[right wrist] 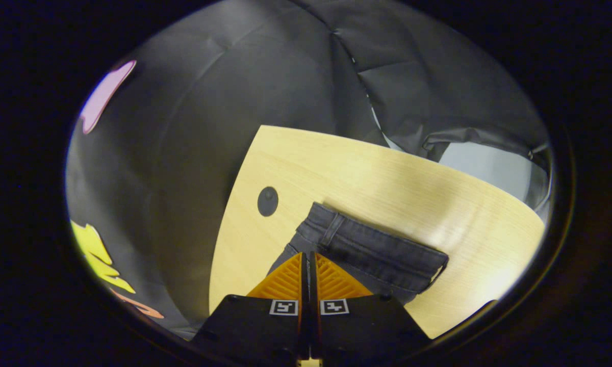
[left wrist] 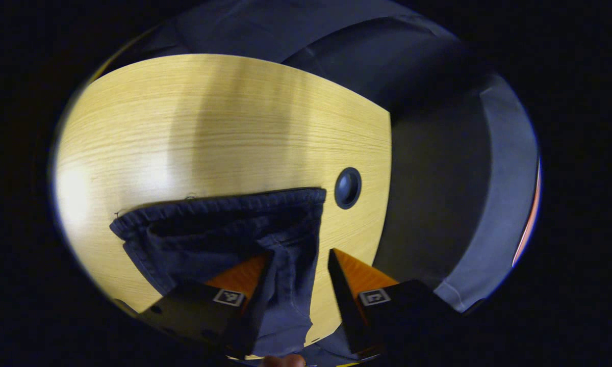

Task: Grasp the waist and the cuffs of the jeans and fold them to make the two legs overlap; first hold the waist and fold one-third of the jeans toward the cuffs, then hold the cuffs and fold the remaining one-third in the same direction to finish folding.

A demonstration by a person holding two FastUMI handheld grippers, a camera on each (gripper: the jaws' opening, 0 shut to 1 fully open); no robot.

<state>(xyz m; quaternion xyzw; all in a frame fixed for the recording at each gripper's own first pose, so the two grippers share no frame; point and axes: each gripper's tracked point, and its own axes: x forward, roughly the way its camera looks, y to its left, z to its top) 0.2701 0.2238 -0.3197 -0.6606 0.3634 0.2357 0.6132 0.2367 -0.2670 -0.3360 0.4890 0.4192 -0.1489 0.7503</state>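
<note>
Left gripper (left wrist: 298, 255): orange fingers spread apart, dark denim lying between them, left finger partly under a fold, right finger clear of the cloth; released.
Jeans (left wrist: 219, 229): cuff end, hem edge running across, flat on wooden table (left wrist: 209, 127), just left of a dark round grommet (left wrist: 348, 187).
Right gripper (right wrist: 309, 257): orange fingers pressed together, tips at the denim's edge; whether cloth is pinched, cannot tell.
Waist (right wrist: 372, 244): waistband with belt loop, flat on table, grommet near its left.
</note>
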